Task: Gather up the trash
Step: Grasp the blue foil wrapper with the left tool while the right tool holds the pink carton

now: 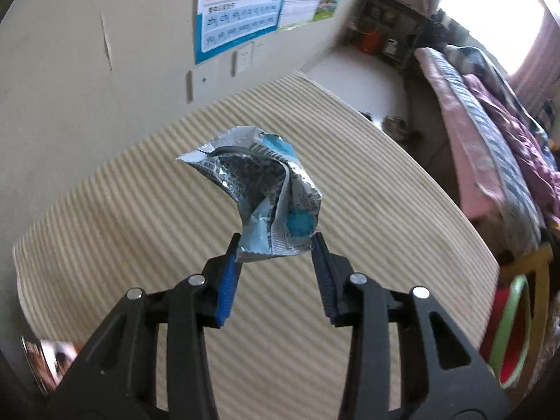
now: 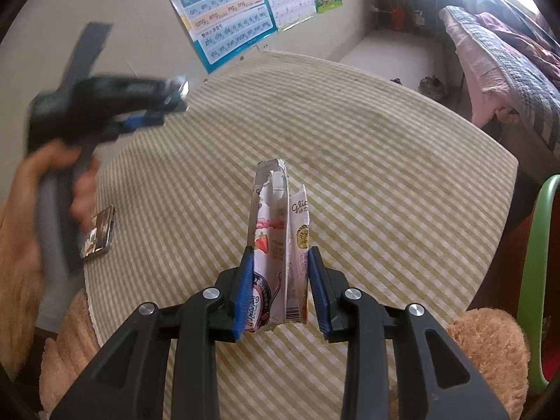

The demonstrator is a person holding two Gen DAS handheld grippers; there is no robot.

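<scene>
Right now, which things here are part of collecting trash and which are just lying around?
Part of the job:
crumpled blue-silver wrapper, gripped by the left tool
torn strawberry snack packet, gripped by the right tool

Just lying around:
phone on the striped table
wall posters

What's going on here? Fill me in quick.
A person is clearing trash off a striped table with a handheld gripper in each hand. The left gripper is shut on a crumpled blue-and-silver wrapper, held up above the table. The right gripper is shut on a torn pink strawberry snack packet. A phone lies at the table's left edge.
</scene>
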